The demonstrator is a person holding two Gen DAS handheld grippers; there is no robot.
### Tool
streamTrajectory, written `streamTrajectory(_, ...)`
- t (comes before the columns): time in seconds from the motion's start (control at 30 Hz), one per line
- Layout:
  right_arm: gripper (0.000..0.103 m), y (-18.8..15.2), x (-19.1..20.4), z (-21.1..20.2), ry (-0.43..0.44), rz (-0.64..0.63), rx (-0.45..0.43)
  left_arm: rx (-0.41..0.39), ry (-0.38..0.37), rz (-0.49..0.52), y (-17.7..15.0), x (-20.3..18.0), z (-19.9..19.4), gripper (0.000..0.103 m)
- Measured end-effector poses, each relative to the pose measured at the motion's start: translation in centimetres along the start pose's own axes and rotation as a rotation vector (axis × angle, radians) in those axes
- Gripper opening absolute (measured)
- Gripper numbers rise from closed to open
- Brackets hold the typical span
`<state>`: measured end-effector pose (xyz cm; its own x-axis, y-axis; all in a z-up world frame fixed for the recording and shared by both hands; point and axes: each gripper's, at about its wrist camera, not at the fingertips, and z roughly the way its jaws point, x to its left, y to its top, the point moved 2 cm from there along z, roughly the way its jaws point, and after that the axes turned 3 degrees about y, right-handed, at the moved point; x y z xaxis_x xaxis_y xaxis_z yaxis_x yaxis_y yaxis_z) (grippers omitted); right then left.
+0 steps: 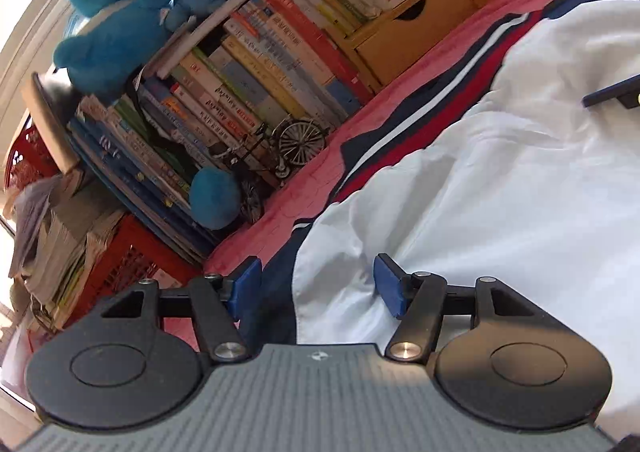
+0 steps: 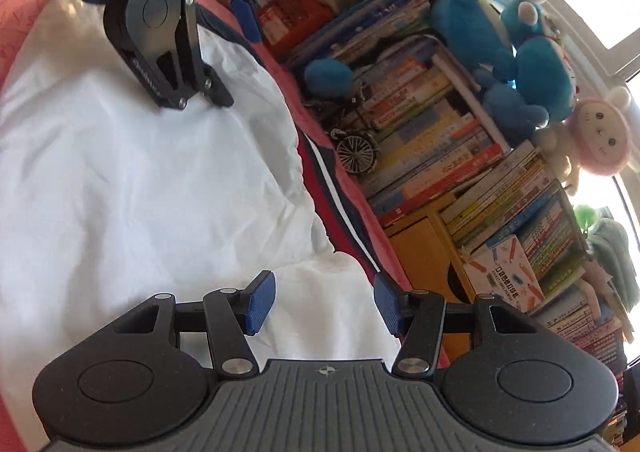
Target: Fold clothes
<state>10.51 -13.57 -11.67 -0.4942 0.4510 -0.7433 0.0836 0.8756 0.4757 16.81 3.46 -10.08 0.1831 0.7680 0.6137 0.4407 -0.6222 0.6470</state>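
A white garment (image 1: 500,180) with navy, red and white striped trim (image 1: 420,112) lies spread on a pink surface (image 1: 304,192). My left gripper (image 1: 316,288) is open just above the garment's near edge, one blue pad over navy trim, the other over white cloth. In the right wrist view the same white garment (image 2: 140,180) fills the left side. My right gripper (image 2: 324,304) is open over its edge, holding nothing. The left gripper also shows in that view (image 2: 224,52), resting low on the cloth.
A bookshelf packed with books (image 1: 256,92) borders the pink surface, with blue plush toys (image 1: 132,12), a small model bicycle (image 1: 288,148) and a yellow wooden drawer box (image 1: 416,36). A red crate (image 1: 132,256) stands at the left. A pink plush (image 2: 600,136) sits by the window.
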Motion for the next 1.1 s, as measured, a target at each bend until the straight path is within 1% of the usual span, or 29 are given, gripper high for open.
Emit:
streamTrajectory(0.03, 0.054, -1.0, -0.8, 1.1, -0.022, 0.000, 0.031, 0.028, 0.015, -0.042, -0.5, 0.9, 0.9, 0.063)
streamTrajectory(0.07, 0.054, -2.4, -1.9, 1.9, -0.040, 0.027, 0.066, 0.052, 0.035, -0.078, -1.1, 1.8, 1.7, 0.064)
streamTrajectory(0.1, 0.054, -3.8, -3.1, 2.6, -0.057, 0.061, 0.100, 0.068, 0.031, -0.125, -1.6, 2.7, 2.1, 0.070)
streamTrajectory(0.17, 0.057, -6.7, -6.0, 3.4, -0.087, 0.182, 0.162, 0.094, -0.005, -0.224, -2.5, 4.5, 2.6, 0.072)
streamTrajectory(0.2, 0.064, -8.0, -7.4, 3.4, -0.093, 0.264, 0.188, 0.114, 0.000, -0.249, -2.5, 5.0, 2.7, 0.072)
streamTrajectory(0.23, 0.064, -9.2, -8.8, 3.4, -0.100, 0.346, 0.215, 0.127, 0.003, -0.277, -2.4, 5.5, 2.4, 0.072)
streamTrajectory(0.27, 0.064, -10.3, -10.0, 3.2, -0.102, 0.421, 0.235, 0.135, -0.003, -0.310, -2.2, 6.1, 1.8, 0.069)
streamTrajectory(0.3, 0.064, -10.8, -10.6, 2.5, -0.099, 0.472, 0.233, 0.144, -0.009, -0.343, -2.1, 6.6, 1.3, 0.064)
streamTrajectory(0.33, 0.063, -10.7, -11.0, 1.6, -0.125, 0.529, 0.233, 0.137, -0.019, -0.382, -1.9, 7.1, 0.4, 0.064)
streamTrajectory(0.37, 0.063, -10.5, -11.4, 0.4, -0.155, 0.589, 0.228, 0.110, -0.041, -0.425, -1.6, 7.6, -0.9, 0.064)
streamTrajectory(0.4, 0.063, -10.0, -11.4, -1.6, -0.191, 0.663, 0.203, 0.081, -0.070, -0.464, -1.4, 8.0, -2.1, 0.064)
streamTrajectory(0.43, 0.063, -9.3, -11.1, -3.5, -0.207, 0.742, 0.167, 0.056, -0.112, -0.496, -1.2, 8.1, -3.5, 0.064)
streamTrajectory(0.47, 0.063, -8.3, -10.5, -5.6, -0.203, 0.839, 0.128, 0.031, -0.161, -0.526, -0.8, 8.1, -4.9, 0.064)
streamTrajectory(0.5, 0.063, -7.1, -9.4, -7.4, -0.172, 0.926, 0.091, 0.017, -0.231, -0.552, -0.5, 7.8, -6.0, 0.064)
streamTrajectory(0.57, 0.063, -4.3, -5.9, -10.9, -0.102, 1.065, 0.009, 0.007, -0.402, -0.598, 0.1, 6.9, -8.1, 0.064)
streamTrajectory(0.6, 0.062, -3.2, -4.2, -11.8, -0.075, 1.082, -0.006, 0.020, -0.486, -0.616, 0.4, 6.4, -8.8, 0.064)
streamTrajectory(0.63, 0.059, -2.0, -2.5, -12.7, -0.048, 1.099, -0.021, 0.061, -0.564, -0.625, 0.8, 5.6, -9.2, 0.064)
streamTrajectory(0.67, 0.056, -0.8, -0.8, -13.7, -0.021, 1.116, -0.037, 0.113, -0.619, -0.626, 1.1, 4.7, -9.3, 0.064)
streamTrajectory(0.7, 0.052, 0.3, 0.8, -14.4, 0.009, 1.129, -0.046, 0.165, -0.649, -0.623, 1.4, 4.1, -9.2, 0.064)
streamTrajectory(0.77, 0.047, 2.2, 3.4, -14.2, 0.072, 1.121, -0.019, 0.270, -0.691, -0.617, 2.0, 3.0, -8.7, 0.062)
streamTrajectory(0.8, 0.043, 2.6, 4.0, -13.6, 0.068, 1.118, 0.002, 0.320, -0.712, -0.613, 2.2, 2.6, -8.6, 0.062)
streamTrajectory(0.83, 0.040, 3.0, 4.6, -13.0, 0.064, 1.116, 0.023, 0.347, -0.732, -0.615, 2.4, 2.2, -8.6, 0.061)
streamTrajectory(0.9, 0.039, 3.9, 5.8, -11.9, 0.056, 1.111, 0.064, 0.360, -0.751, -0.599, 2.9, 1.4, -9.0, 0.062)
streamTrajectory(0.97, 0.037, 4.7, 6.9, -10.7, 0.047, 1.107, 0.104, 0.369, -0.749, -0.558, 3.2, 0.1, -9.5, 0.061)
streamTrajectory(1.03, 0.037, 4.7, 7.4, -10.0, 0.032, 1.119, 0.127, 0.389, -0.739, -0.512, 3.4, -1.4, -9.4, 0.054)
streamTrajectory(1.07, 0.037, 4.7, 7.7, -9.9, 0.027, 1.124, 0.129, 0.404, -0.731, -0.490, 3.4, -2.1, -9.1, 0.044)
streamTrajectory(1.1, 0.037, 4.7, 8.0, -9.8, 0.021, 1.130, 0.131, 0.418, -0.722, -0.468, 3.4, -2.8, -8.7, 0.038)
